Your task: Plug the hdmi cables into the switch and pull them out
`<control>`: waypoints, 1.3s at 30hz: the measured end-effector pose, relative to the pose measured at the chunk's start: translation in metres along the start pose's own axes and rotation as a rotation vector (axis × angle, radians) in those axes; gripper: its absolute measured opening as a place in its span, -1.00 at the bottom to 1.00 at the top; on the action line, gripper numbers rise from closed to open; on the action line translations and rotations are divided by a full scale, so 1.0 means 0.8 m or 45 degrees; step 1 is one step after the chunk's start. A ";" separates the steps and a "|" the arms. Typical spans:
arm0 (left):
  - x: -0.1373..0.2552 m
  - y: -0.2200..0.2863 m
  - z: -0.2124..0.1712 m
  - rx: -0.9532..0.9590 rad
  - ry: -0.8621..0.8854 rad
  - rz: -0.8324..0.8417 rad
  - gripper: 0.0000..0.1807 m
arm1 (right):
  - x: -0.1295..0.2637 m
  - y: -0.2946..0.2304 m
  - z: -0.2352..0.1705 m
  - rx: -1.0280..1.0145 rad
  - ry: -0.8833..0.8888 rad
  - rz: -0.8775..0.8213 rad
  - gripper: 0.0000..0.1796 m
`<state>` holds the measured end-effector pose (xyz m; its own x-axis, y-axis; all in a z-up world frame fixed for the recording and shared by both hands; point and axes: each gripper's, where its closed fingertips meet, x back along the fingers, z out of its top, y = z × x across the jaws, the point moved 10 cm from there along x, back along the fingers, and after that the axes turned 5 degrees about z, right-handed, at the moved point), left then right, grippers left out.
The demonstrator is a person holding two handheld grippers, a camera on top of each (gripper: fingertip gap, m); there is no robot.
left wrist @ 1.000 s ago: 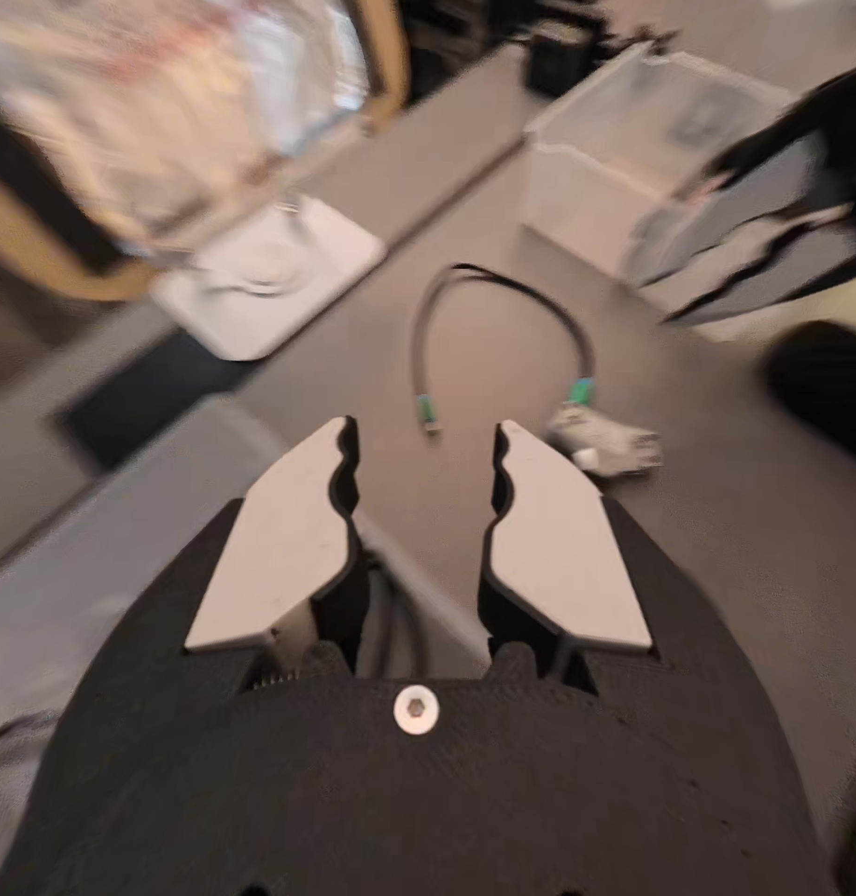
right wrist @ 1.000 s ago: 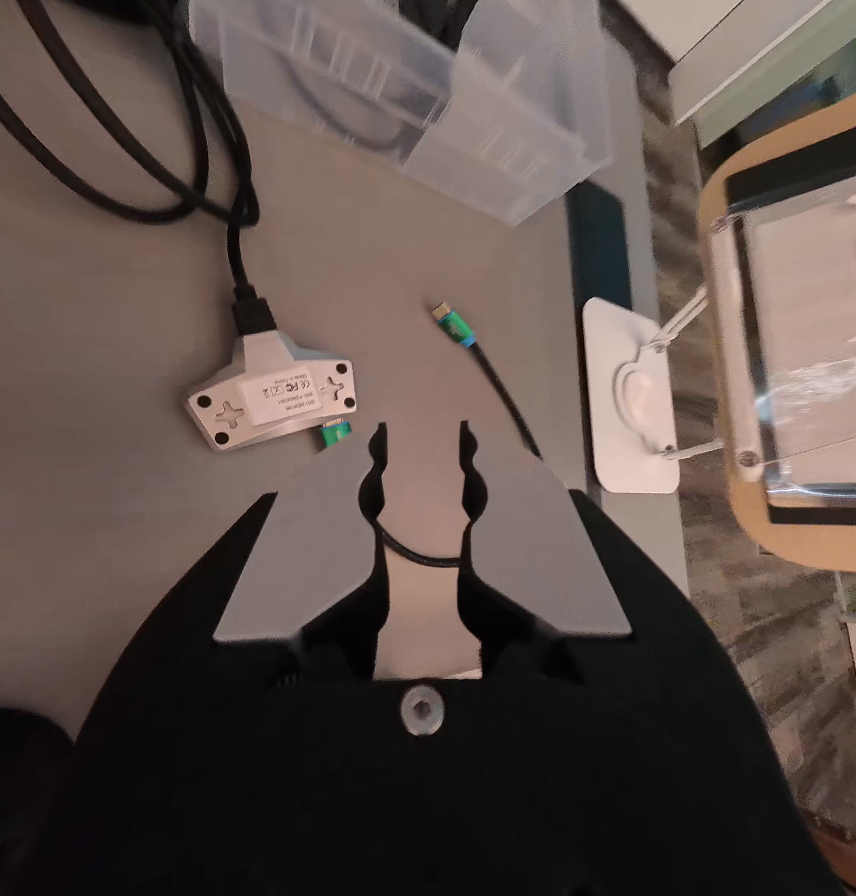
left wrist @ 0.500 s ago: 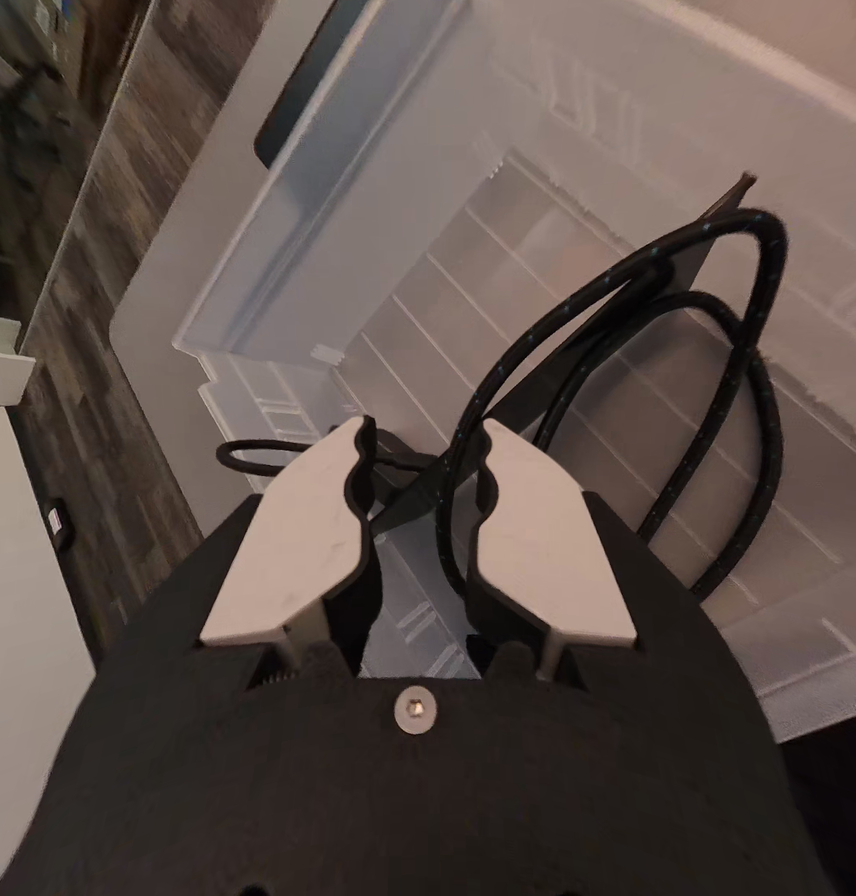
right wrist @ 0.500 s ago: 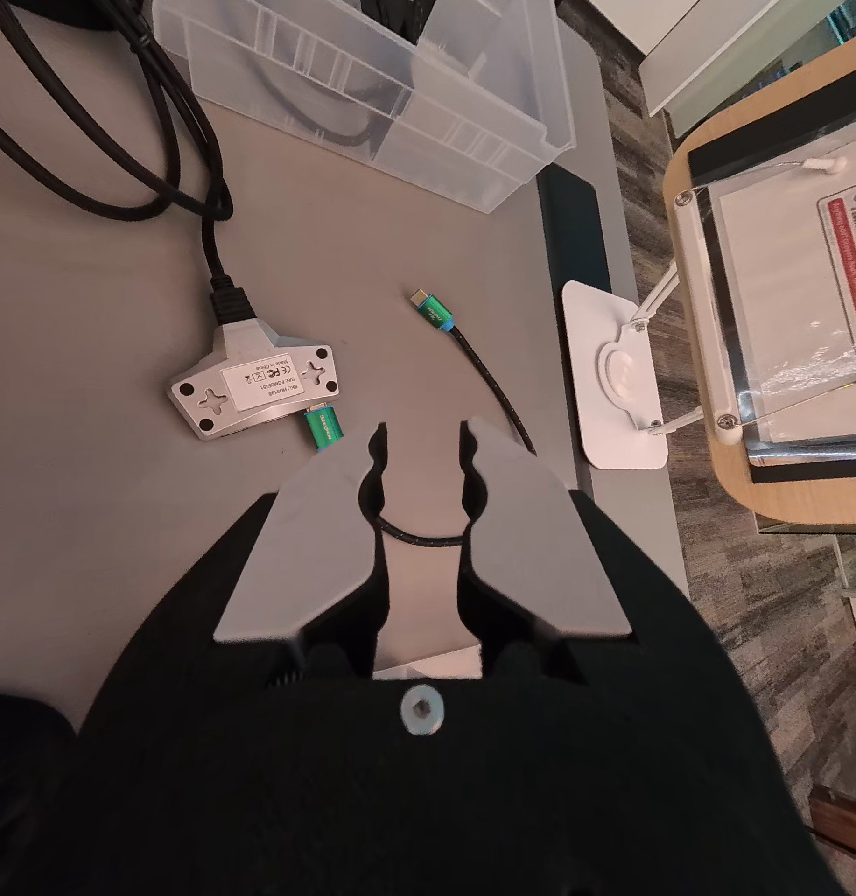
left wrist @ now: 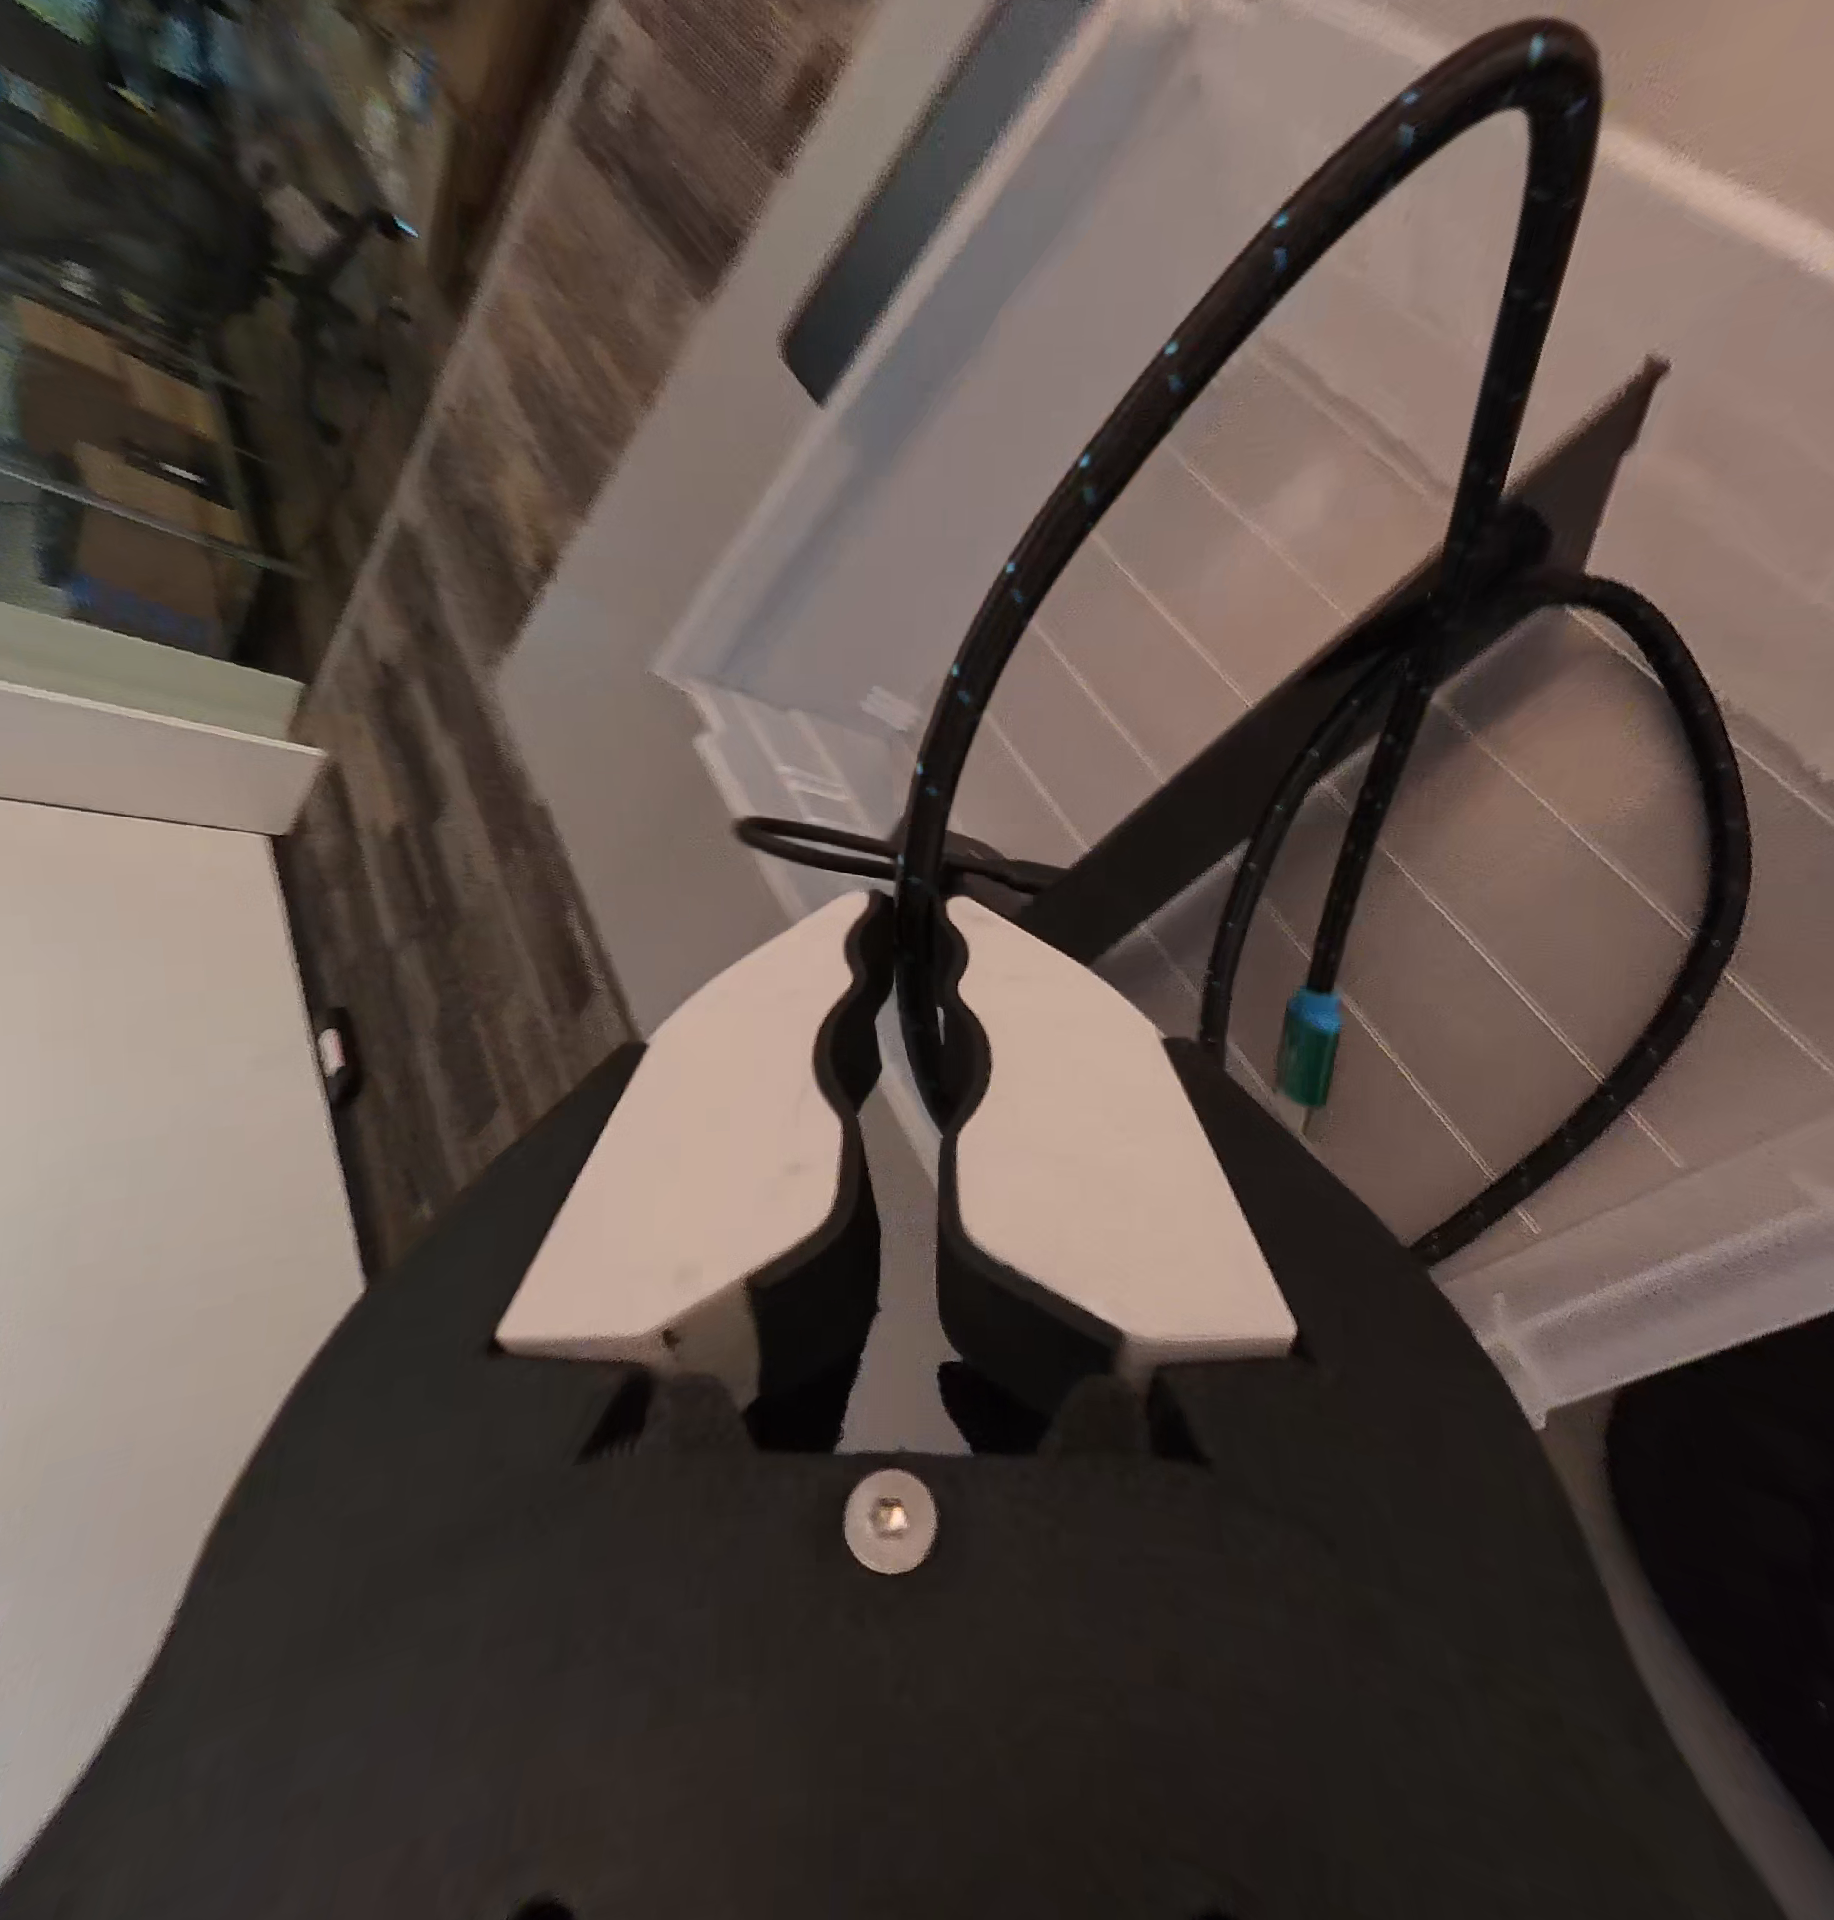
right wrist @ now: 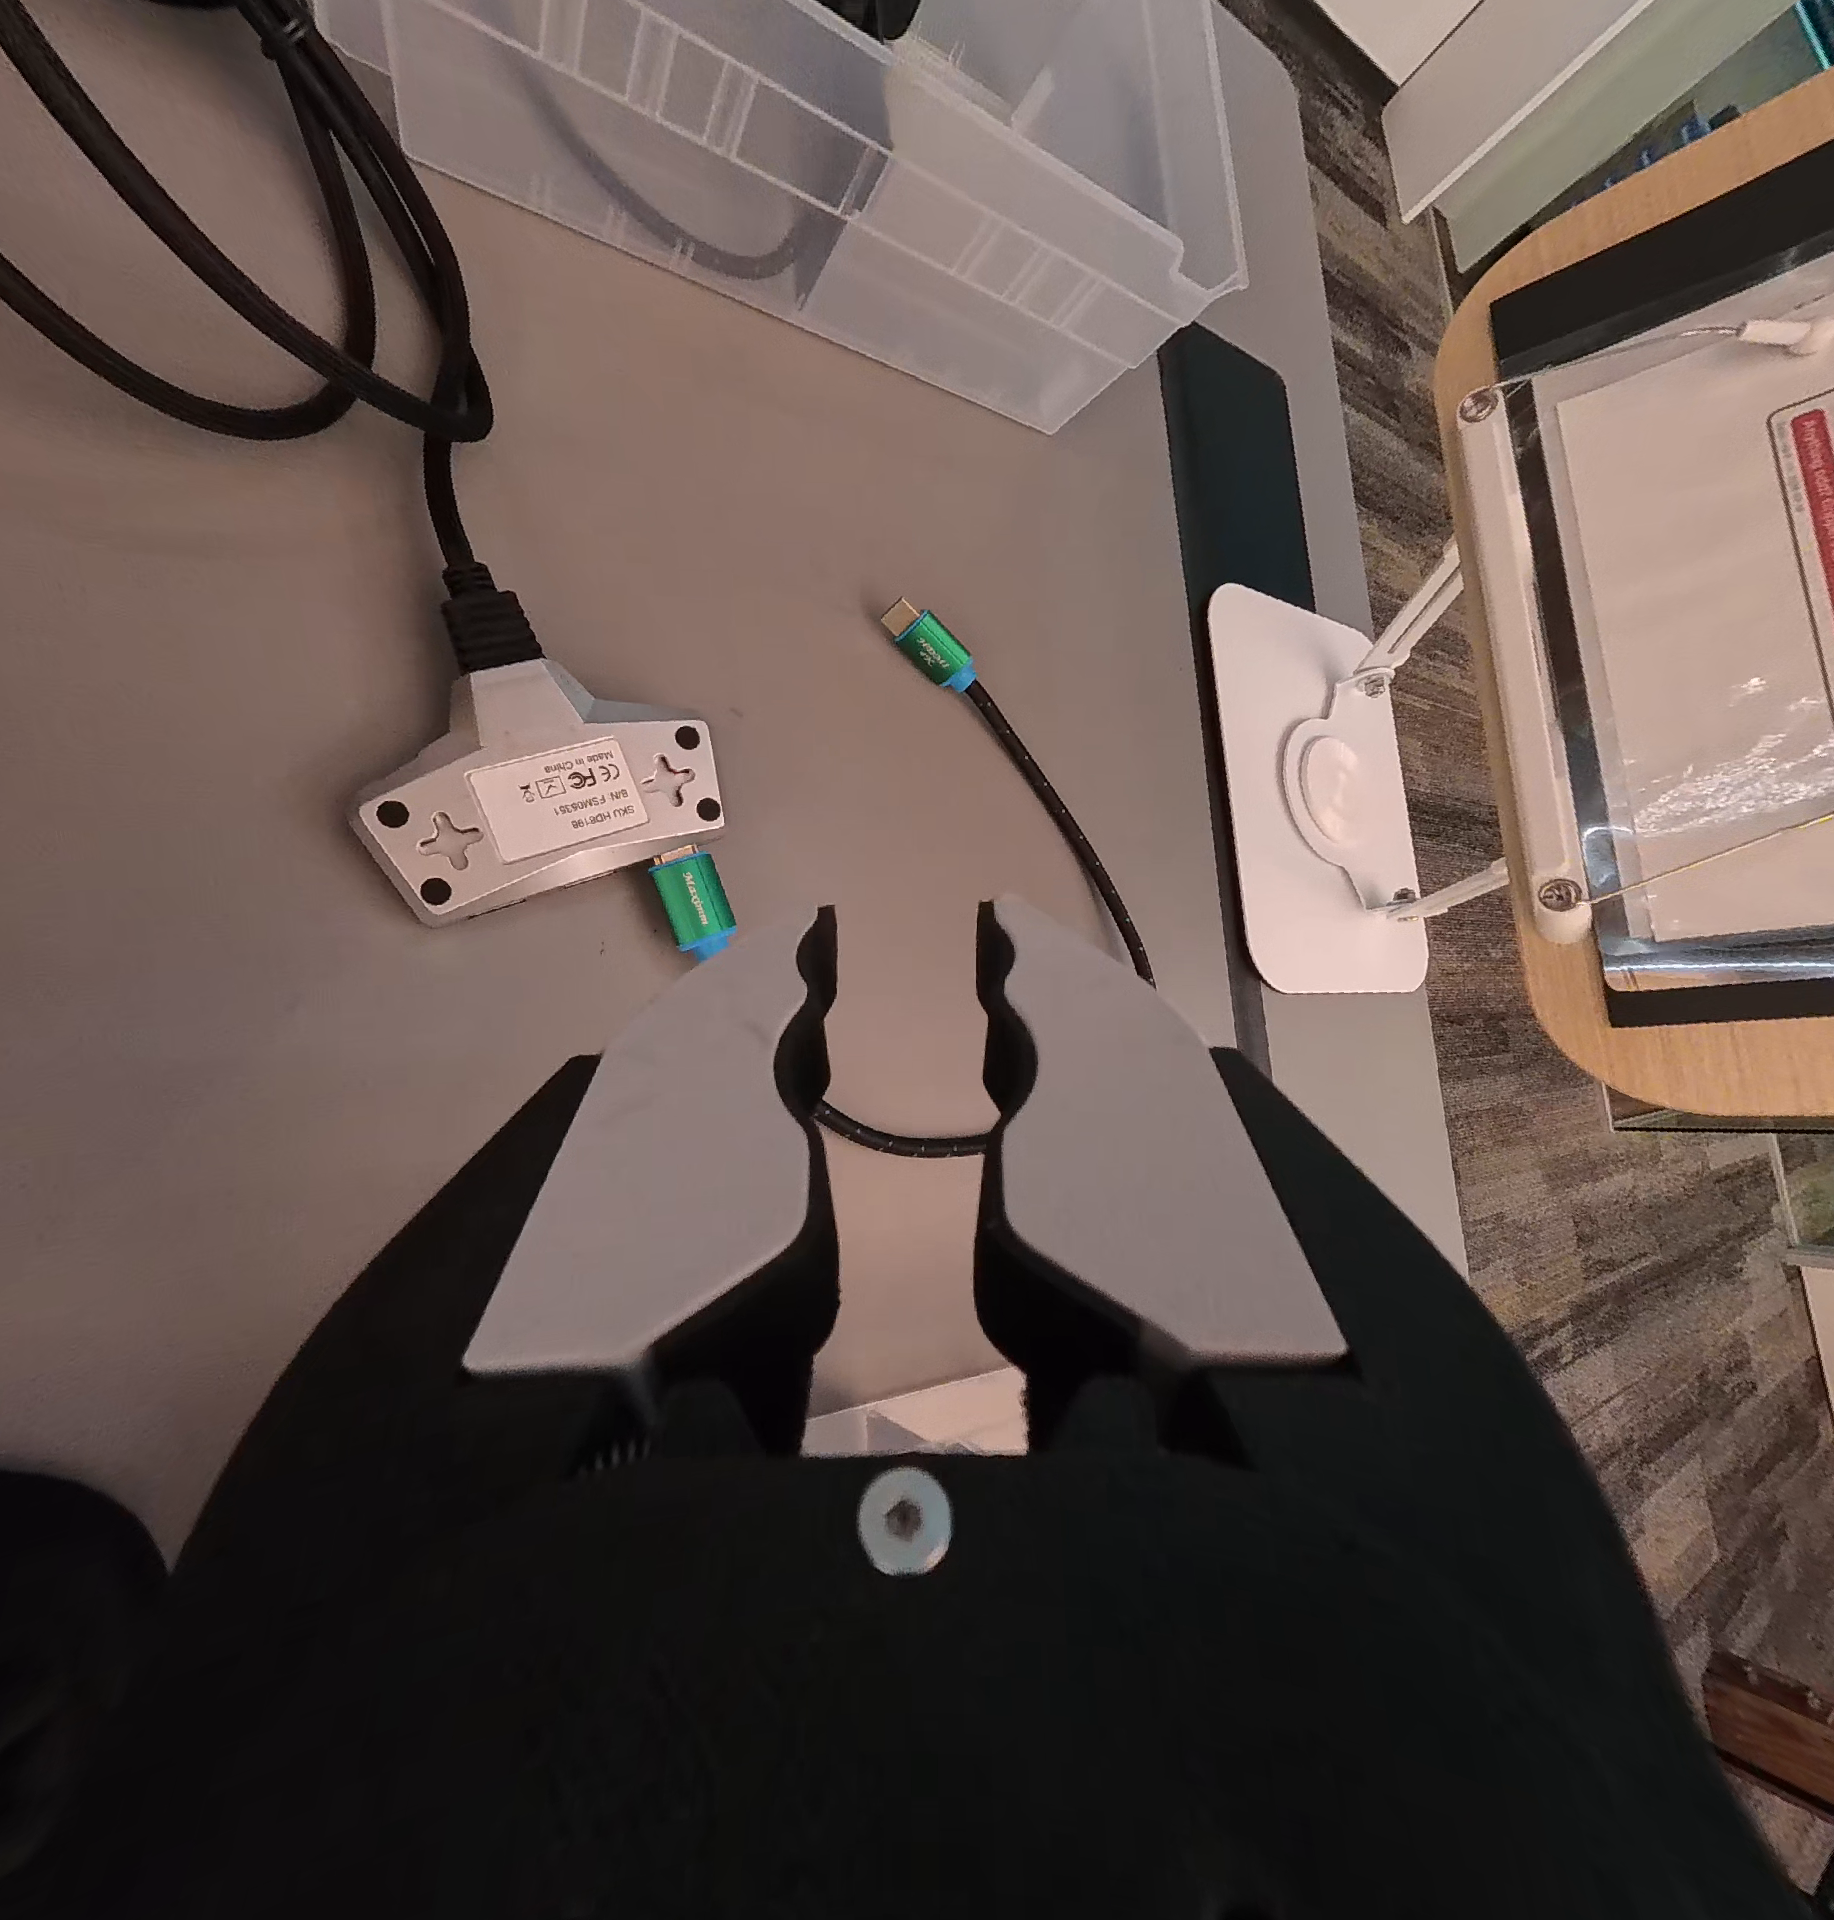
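Note:
In the left wrist view my left gripper (left wrist: 910,914) is shut on a black braided cable (left wrist: 1162,384) and holds its loop up over a clear plastic bin (left wrist: 1308,790). The cable's green plug (left wrist: 1308,1049) hangs free. In the right wrist view the silver switch (right wrist: 539,821) lies bottom-up on the grey table (right wrist: 165,1039), with a thick black cable (right wrist: 445,499) at its far end. A green plug (right wrist: 693,910) sits at its near port. The same short cable's other green plug (right wrist: 928,652) lies loose. My right gripper (right wrist: 908,909) is open above this cable's middle.
The clear bin (right wrist: 892,208) stands at the table's far side. A white stand base (right wrist: 1308,790) sits at the table's right edge, next to a wooden-rimmed board with a clear sheet (right wrist: 1661,623). Patterned floor (right wrist: 1515,1351) lies beyond the edge.
My left gripper swung from the table to the bin, closed on the black cable and lifted its loop. My right gripper drew back slightly from the switch and stayed open.

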<state>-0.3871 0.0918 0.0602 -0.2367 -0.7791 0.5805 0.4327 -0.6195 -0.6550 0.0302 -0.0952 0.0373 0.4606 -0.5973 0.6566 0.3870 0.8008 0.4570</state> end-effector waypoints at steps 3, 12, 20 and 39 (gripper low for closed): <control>0.032 -0.011 0.009 0.052 0.063 0.137 -0.93 | -0.001 -0.001 0.002 0.010 -0.006 -0.003 -0.71; 0.138 -0.007 0.062 0.249 0.460 0.242 -0.93 | 0.014 -0.004 0.033 0.048 0.159 -0.056 -0.72; 0.187 0.092 0.160 0.138 1.164 -0.329 -0.93 | 0.026 0.023 0.045 -0.358 0.476 -0.106 -0.73; 0.148 0.193 0.203 -0.185 1.261 -1.245 -0.93 | -0.058 -0.050 0.105 -0.220 0.689 0.867 -0.72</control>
<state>-0.2071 -0.0804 0.1060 -0.9211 0.2629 0.2870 -0.3405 -0.9014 -0.2673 -0.0737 -0.0962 0.0391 0.9327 0.0325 0.3591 -0.0137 0.9984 -0.0547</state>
